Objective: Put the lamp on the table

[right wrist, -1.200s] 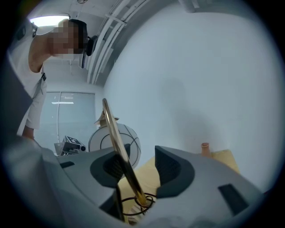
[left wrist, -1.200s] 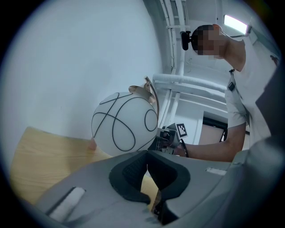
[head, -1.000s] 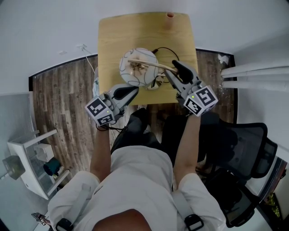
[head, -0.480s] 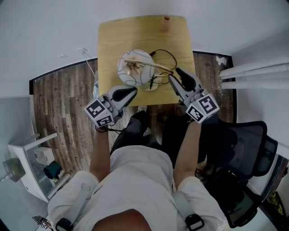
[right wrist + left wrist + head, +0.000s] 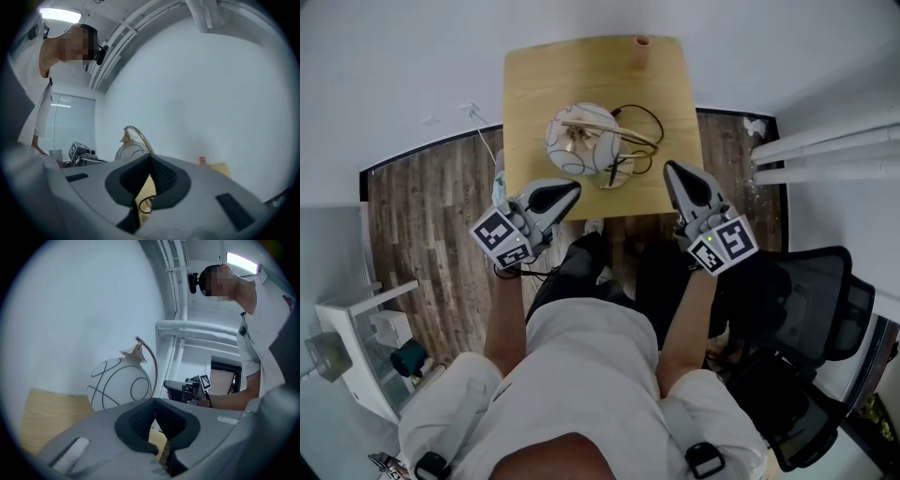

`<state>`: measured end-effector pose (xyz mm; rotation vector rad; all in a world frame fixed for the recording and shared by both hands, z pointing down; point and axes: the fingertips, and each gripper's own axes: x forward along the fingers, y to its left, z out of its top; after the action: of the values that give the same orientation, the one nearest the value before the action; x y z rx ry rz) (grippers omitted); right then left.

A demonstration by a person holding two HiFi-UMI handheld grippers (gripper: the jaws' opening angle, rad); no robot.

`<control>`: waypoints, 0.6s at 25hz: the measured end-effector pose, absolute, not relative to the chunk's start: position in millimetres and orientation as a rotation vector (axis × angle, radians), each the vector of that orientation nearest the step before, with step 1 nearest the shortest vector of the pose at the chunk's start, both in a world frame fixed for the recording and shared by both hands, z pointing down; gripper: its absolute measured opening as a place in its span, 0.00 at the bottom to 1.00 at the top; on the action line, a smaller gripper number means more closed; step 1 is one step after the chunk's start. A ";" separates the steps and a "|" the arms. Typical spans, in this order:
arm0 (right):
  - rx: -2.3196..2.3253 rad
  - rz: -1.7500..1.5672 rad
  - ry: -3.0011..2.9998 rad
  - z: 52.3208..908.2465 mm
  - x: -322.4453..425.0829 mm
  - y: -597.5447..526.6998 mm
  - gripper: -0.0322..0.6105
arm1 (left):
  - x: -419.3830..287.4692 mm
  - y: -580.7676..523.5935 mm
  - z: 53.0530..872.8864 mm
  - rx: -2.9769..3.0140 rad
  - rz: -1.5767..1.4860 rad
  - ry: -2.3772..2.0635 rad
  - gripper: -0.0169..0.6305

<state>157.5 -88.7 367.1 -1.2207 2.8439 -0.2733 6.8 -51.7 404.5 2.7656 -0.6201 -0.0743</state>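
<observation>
- The white globe lamp [image 5: 581,141] with thin black looping lines and a curved light-wood arm stands on the pale wooden square counter [image 5: 544,75]. It is on the counter's near half, roughly midway between the side edges.
- The wooden arm springs from a small wooden cap on top of the globe and bends down the globe's right side (clearest in the left gripper view, lamp [image 5: 119,383]).
- A black cord [image 5: 642,117] lies in loops on the counter just to the right of the globe.
- The left gripper [image 5: 572,187] hangs at the counter's near edge, just short of the lamp and not touching it. Its jaws are together with nothing between them, as its own view shows [image 5: 154,418].
- The right gripper [image 5: 671,169] sits at the near right corner of the counter, apart from the lamp and cord. Its jaws are also together and empty in its own view [image 5: 151,176], where the lamp [image 5: 129,150] stands beyond them.
- A small orange-brown cylinder [image 5: 642,42] stands at the far edge of the counter, well apart from the lamp.
- A black mesh office chair [image 5: 806,309] is behind the person's right side, on the dark wood-plank floor [image 5: 431,216].
- White pipes [image 5: 825,150] run along the wall on the right.
</observation>
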 end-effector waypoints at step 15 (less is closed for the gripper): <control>-1.081 -0.262 2.849 331.7 119.4 -42.0 0.05 | 7.9 -29.5 359.0 2.806 -0.114 -0.750 0.03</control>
<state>119.4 -42.0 331.7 -1.0809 2.8486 -0.2621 7.9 -29.5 359.0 2.8064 -0.7500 -0.1145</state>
